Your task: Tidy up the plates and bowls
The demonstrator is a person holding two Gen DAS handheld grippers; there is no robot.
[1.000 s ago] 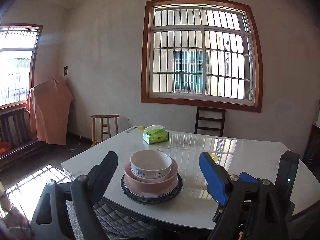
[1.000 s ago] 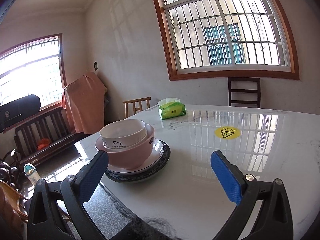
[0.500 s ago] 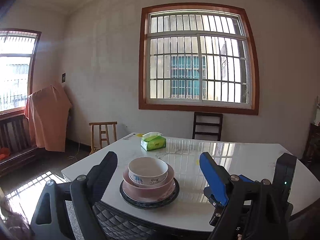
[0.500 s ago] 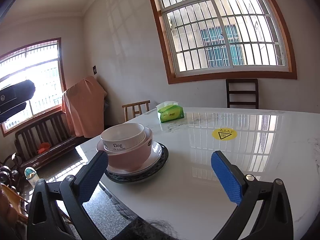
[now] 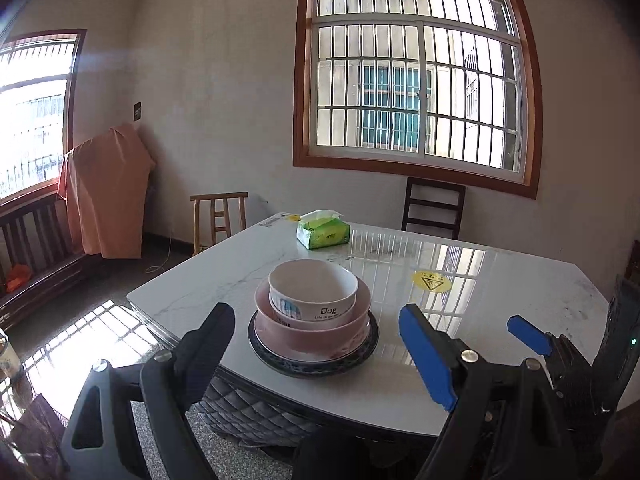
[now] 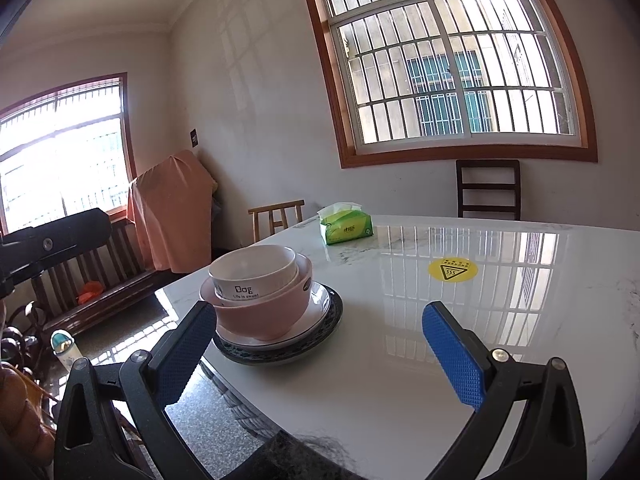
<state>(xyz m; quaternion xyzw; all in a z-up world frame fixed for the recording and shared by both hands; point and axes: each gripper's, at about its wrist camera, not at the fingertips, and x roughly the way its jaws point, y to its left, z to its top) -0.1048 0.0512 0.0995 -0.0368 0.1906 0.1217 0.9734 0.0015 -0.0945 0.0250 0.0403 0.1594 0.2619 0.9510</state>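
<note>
A white bowl (image 5: 314, 292) (image 6: 254, 274) marked "Dog" sits nested in a pink bowl (image 5: 316, 330) (image 6: 264, 316). Under them lie a white plate (image 6: 318, 308) and a dark-rimmed plate (image 5: 316, 364) (image 6: 280, 350), all stacked near the table's near-left corner. My left gripper (image 5: 316, 344) is open, held short of the stack with empty jaws. The right gripper (image 6: 320, 344) is open too, over the table edge just right of the stack; one of its blue fingers (image 5: 528, 334) shows in the left wrist view. Part of the left gripper's body (image 6: 52, 240) appears at the right wrist view's left edge.
The white marble table (image 5: 500, 320) (image 6: 400, 380) carries a green tissue pack (image 5: 323, 234) (image 6: 346, 230) at the far side and a yellow warning sticker (image 5: 432, 282) (image 6: 452, 270). A dark chair (image 5: 434, 208) and a light wooden chair (image 5: 219, 216) stand behind it.
In the left wrist view the stack first shrank a little, then grew larger and higher between the fingers as the view tipped down. The right wrist view barely changed.
</note>
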